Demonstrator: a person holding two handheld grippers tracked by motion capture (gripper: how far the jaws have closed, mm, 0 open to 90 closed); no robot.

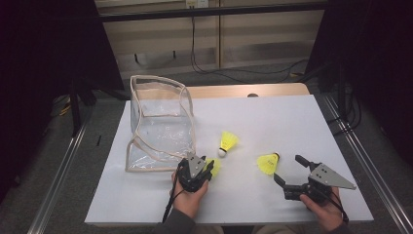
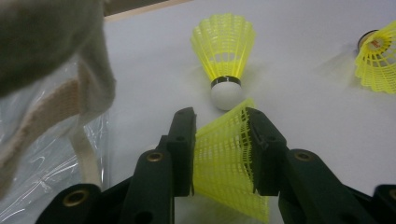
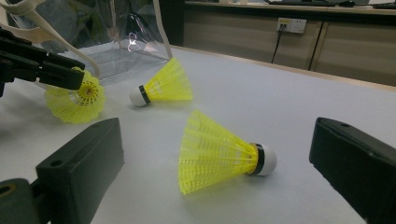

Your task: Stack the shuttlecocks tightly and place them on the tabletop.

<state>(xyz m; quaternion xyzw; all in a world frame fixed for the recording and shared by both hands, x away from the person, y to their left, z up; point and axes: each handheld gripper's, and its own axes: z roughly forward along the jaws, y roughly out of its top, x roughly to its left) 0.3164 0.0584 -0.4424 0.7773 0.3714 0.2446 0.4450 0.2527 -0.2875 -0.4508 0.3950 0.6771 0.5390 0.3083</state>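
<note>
Left tool (image 1: 203, 171) is clamped on the skirt of a yellow shuttlecock (image 2: 229, 158), jaws pressed in on both sides of the mesh, down at the near left of the white tabletop (image 1: 272, 122). The clear bag (image 1: 158, 122) stands just beyond it and to its left, mouth up, its cream-trimmed edge right beside the tool, so the carry looks short: up and over that rim.

Right tool (image 1: 288, 171) is spread wide, gripping nothing. Its target looks like the second shuttlecock (image 3: 219, 154), lying on its side straight ahead, between the lines of the two jaws but not touching either. In the right gripper view its long axis runs across the tool, white cork toward the right jaw, open skirt toward the left. The right hand (image 1: 324, 209) is plainly the nearer one for it.

A third shuttlecock (image 1: 227, 143) lies mid-table, cork toward the person, between the two tools, somewhat nearer the left.
</note>
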